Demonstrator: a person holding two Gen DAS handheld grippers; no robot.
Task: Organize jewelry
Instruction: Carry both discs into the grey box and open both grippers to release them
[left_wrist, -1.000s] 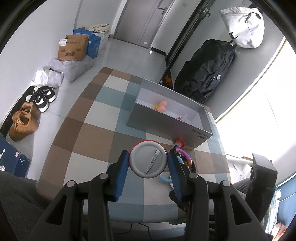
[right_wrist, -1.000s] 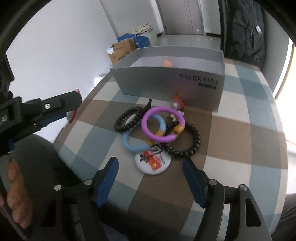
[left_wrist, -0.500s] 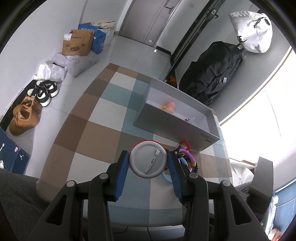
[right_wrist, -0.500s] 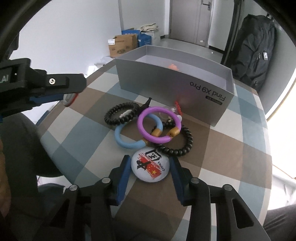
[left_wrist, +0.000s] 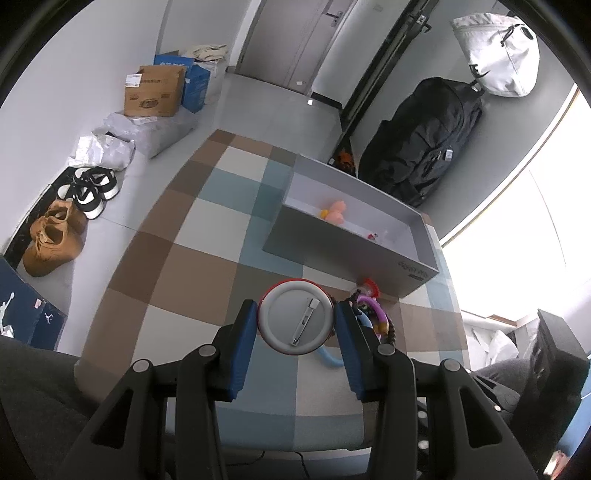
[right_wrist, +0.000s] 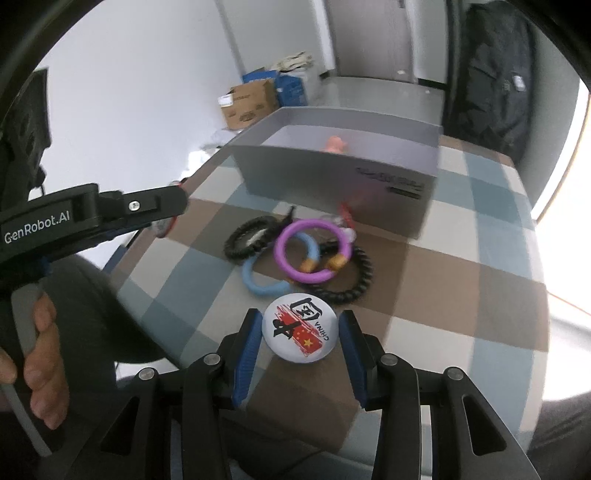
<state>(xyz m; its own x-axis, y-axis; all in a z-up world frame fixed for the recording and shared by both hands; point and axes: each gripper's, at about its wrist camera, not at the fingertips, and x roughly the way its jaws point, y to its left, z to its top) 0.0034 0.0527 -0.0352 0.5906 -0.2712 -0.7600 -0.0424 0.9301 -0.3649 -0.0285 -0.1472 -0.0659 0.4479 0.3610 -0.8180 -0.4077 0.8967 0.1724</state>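
Badge w/ China flag print (right_wrist: 300, 333) now pinched in right gripper (right_wrist: 301, 345), jaws just closed on it, just in front of gray box (right_wrist: 332, 173). Left gripper (left_wrist: 295, 325) clamps red-rimmed pin badge (left_wrist: 295, 322), pin-back up. Both likely box-bound; bracelets (right_wrist: 310, 254) left.

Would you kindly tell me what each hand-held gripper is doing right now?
Left hand-held gripper: closed on a round red-rimmed pin badge, back showing.
Right hand-held gripper: closed on a round white flag-print badge.
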